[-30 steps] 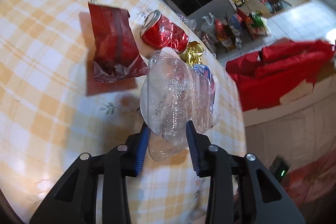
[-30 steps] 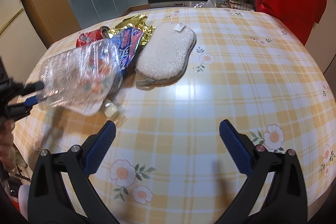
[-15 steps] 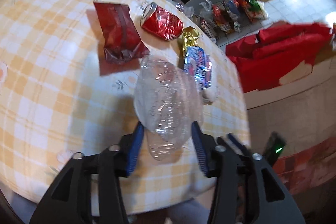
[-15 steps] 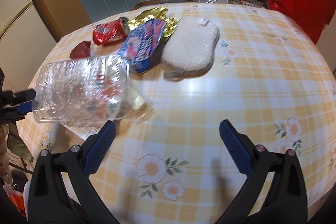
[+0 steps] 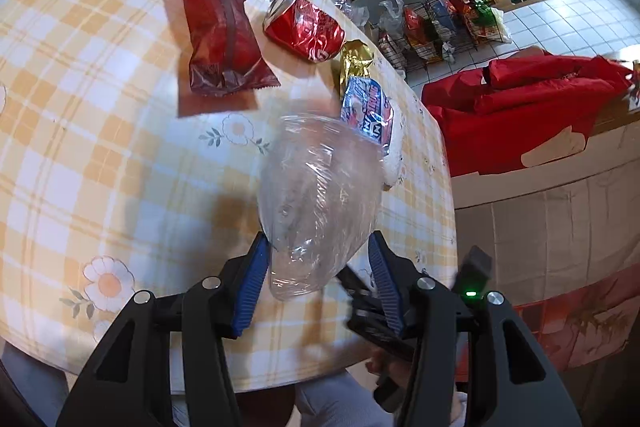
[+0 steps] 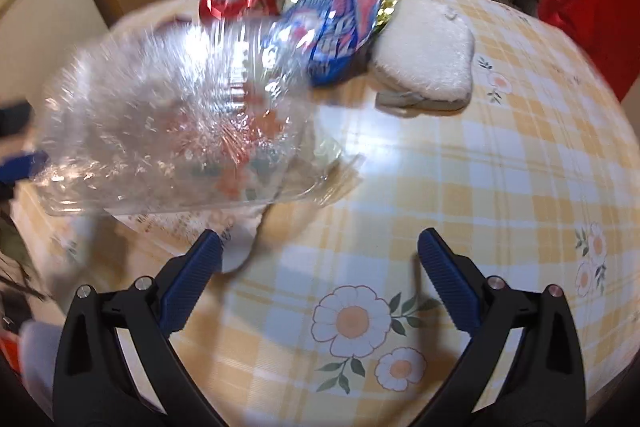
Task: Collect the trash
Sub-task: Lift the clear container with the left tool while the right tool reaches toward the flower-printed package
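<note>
Now left claw (image 5: 316,267) clamps clear bottle (image 5: 320,195) near table edge (image 5: 280,375); right claw (image 6: 320,259) agape.

Crumpled clear plastic container (image 5: 320,195), apparently raised over the table edge, red can (image 5: 305,27) beyond.

clear plastic container (image 5: 320,195): 1 | crushed red can (image 5: 304,27): 1 | dark red snack bag (image 5: 224,43): 1 | blue wrapper (image 5: 366,111): 1 | gold wrapper (image 5: 354,61): 1 | white pad (image 6: 426,57): 1
</note>
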Motion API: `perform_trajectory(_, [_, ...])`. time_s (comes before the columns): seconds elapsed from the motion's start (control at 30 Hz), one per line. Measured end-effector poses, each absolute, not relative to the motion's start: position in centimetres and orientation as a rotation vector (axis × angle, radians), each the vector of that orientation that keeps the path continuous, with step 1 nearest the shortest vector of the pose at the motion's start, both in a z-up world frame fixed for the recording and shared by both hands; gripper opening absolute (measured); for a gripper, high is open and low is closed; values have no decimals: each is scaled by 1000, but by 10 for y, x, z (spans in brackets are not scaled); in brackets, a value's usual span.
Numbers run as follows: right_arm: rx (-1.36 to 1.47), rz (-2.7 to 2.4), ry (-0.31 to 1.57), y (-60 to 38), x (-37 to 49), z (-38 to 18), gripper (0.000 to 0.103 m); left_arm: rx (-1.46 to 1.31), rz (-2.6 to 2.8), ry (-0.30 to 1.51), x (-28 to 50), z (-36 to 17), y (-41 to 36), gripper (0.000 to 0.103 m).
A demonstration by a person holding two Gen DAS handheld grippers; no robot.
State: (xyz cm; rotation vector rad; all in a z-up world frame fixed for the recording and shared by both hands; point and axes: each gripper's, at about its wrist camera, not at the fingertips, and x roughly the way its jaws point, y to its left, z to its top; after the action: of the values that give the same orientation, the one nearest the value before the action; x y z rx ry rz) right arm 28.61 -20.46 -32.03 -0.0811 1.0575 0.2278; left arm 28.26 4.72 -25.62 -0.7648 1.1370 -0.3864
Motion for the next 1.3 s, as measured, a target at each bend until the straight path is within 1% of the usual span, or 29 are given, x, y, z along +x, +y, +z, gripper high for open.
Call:
perform_trajectory(0.17, [-77, 220, 1048, -202, 286, -322, 97, -791, -384, 1146, 280, -257, 50, 50])
perform_trajectory(0.4, [-97, 216, 1047, -198, 285, -322, 98, -854, -392, 1189, 272, -264, 51, 64])
perform_trajectory(0.6, [-95, 210, 1050, -198, 285, -324, 98, -933, -345, 1239, 266, -288, 59, 70])
perform_trajectory(0.67, [-102, 207, 1049, -197, 285, -325, 98, -959, -340, 1269, 264, -299, 60, 71])
perform_trajectory(0.9, [-105, 201, 1049, -196, 285, -326, 98, -1092, -346, 1311, 257, -323, 64, 71])
perform_trajectory(1.13, [-106, 202, 1039, -196, 282, -325, 98, -1097, -410, 1266, 260, -316, 52, 71])
perform_trajectory(1.23, [-107, 205, 1034, -196, 281, -326, 98, -1091, -443, 1216, 268, -315, 44, 71])
perform_trajectory(1.27, [-107, 206, 1033, -196, 281, -326, 98, -1071, -442, 1204, 270, -315, 40, 66])
perform_trajectory(1.3, [-107, 206, 1032, -196, 280, -326, 98, -1054, -433, 1198, 273, -315, 38, 54])
